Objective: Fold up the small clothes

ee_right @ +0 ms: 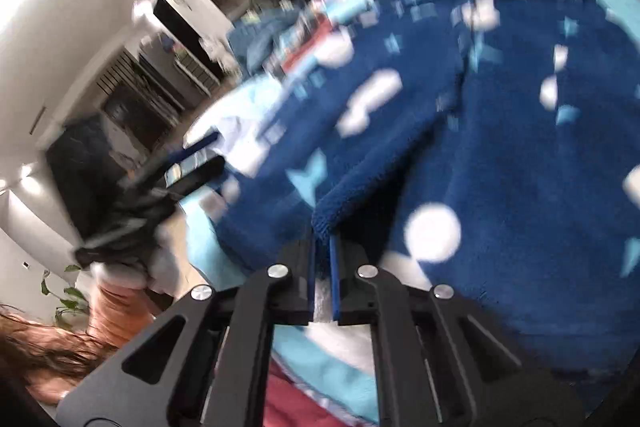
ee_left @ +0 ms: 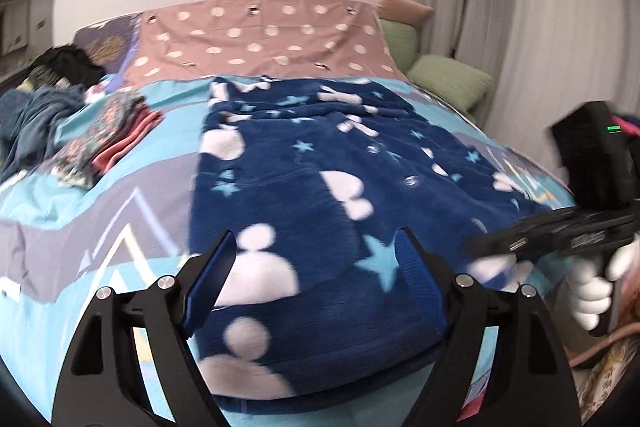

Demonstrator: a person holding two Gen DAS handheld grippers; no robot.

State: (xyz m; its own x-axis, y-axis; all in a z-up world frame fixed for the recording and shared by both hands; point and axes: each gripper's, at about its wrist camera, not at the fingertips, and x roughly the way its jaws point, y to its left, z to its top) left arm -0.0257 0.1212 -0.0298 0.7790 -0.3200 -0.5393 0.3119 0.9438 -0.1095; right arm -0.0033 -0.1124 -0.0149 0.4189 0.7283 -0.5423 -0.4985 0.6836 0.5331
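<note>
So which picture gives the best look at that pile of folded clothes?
The left wrist view. The folded clothes sit sharp and unobstructed on the bed, left of the blue garment. In the right wrist view the pile is only a small, motion-blurred smear beyond that garment.

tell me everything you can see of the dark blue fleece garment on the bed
The dark blue fleece garment looks plush, printed with white blobs and pale blue stars. It lies mostly flat on the bedspread. The right claw is shut on a raised edge fold; the left claw hangs open over its near end.
</note>
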